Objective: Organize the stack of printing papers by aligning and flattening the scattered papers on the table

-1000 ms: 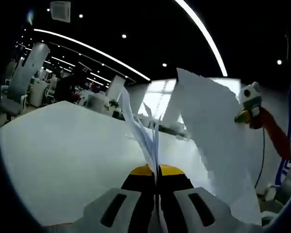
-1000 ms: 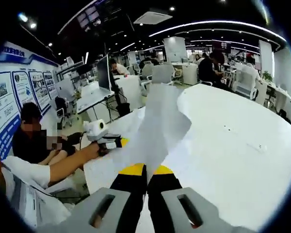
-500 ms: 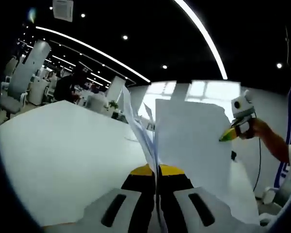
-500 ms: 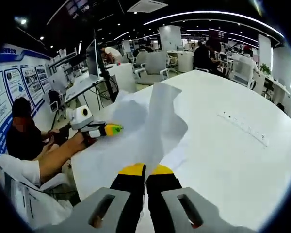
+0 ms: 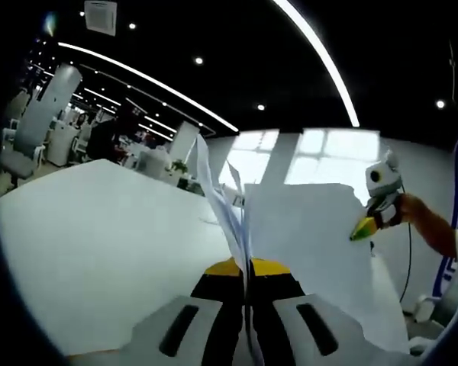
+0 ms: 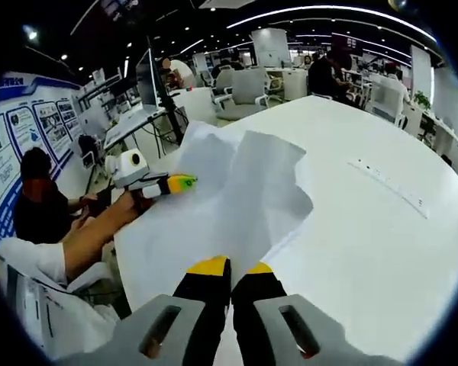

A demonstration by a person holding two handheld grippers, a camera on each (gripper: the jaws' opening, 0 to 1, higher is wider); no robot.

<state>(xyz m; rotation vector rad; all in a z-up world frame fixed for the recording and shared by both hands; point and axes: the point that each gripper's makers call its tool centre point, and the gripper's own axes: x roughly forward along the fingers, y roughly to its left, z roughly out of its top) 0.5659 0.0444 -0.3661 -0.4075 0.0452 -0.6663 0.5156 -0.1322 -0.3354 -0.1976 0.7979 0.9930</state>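
Both your left tool (image 5: 246, 268) and right tool (image 6: 230, 267) are clenched on thin, floppy papers (image 6: 237, 198) above the table (image 6: 366, 229); pinch near edges, they slide easily.

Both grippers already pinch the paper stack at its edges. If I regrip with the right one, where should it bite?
Take the paper stack at the near edge where the right gripper now pinches, coming in flat along the table; the sheets fan upward elsewhere.
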